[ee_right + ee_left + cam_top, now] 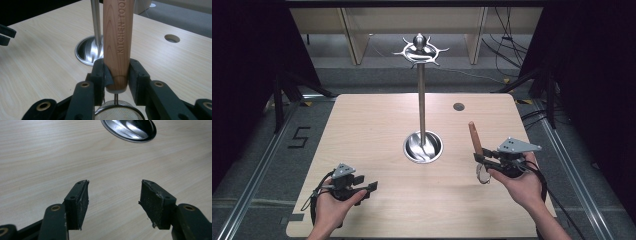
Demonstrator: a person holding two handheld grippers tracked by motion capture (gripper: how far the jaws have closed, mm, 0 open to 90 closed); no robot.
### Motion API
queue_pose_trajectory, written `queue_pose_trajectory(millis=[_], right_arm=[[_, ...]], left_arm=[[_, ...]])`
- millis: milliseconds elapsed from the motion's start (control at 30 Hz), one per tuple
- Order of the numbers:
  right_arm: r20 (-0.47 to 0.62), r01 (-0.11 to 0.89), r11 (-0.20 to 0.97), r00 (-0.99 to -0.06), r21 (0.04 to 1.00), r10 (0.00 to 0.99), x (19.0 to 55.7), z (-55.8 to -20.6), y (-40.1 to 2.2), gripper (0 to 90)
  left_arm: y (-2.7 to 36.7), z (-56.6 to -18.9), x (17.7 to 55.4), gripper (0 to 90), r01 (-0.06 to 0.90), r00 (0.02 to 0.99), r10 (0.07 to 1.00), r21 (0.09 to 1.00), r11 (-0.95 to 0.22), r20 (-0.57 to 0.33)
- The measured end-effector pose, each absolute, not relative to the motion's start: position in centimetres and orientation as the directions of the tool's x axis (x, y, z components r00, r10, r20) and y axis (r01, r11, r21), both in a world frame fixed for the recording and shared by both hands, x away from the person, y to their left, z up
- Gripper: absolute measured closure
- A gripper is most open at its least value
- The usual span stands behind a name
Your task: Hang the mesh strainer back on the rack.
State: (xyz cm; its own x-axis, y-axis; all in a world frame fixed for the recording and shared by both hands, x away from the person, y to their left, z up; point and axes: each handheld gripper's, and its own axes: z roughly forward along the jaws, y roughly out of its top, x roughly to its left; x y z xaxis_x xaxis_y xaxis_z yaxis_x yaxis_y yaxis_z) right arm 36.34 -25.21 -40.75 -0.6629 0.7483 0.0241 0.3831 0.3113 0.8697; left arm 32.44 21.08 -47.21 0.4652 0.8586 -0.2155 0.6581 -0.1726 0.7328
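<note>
My right gripper is shut on the wooden handle of a small strainer, held upright at the table's right side. The handle is stamped "KITCHEN TOOL", and its wire mesh bowl hangs below the jaws. A metal utensil stand rises from a round steel base at the table's middle, with hooks at its top. My left gripper rests low at the front left, open with nothing between its pads. The steel base lies ahead of it.
The light wooden table has a round cable hole at the back right. Metal rails and cables run on the floor beside the table. Wooden shelving stands behind it.
</note>
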Motion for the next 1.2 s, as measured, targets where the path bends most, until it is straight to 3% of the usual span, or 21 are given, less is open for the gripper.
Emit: queue_pose_trajectory(millis=[400,767,1067,1200], right_arm=[[0.032,0.356,0.299,-0.689,0.885,0.724,35.4,-40.6,-22.7,69.5],[0.037,0.342,0.302,-0.715,0.890,0.699,35.0,-40.1,-19.9,69.5],[0.079,0.355,0.273,-0.725,0.894,0.684,34.5,-40.4,-18.5,69.5],[0.040,0.317,0.284,-0.728,0.905,0.685,34.7,-40.4,-18.4,69.5]], left_arm=[[19.2,-44.2,32.8,39.1,0.507,0.520,0.828,0.856,-0.103,-0.208],[12.7,-39.0,34.2,41.4,0.392,0.665,0.718,0.914,-0.101,-0.207],[7.9,-36.6,35.1,44.8,0.358,0.739,0.647,0.923,-0.139,-0.188],[5.8,-36.6,35.6,46.0,0.378,0.753,0.620,0.916,-0.135,-0.220]])
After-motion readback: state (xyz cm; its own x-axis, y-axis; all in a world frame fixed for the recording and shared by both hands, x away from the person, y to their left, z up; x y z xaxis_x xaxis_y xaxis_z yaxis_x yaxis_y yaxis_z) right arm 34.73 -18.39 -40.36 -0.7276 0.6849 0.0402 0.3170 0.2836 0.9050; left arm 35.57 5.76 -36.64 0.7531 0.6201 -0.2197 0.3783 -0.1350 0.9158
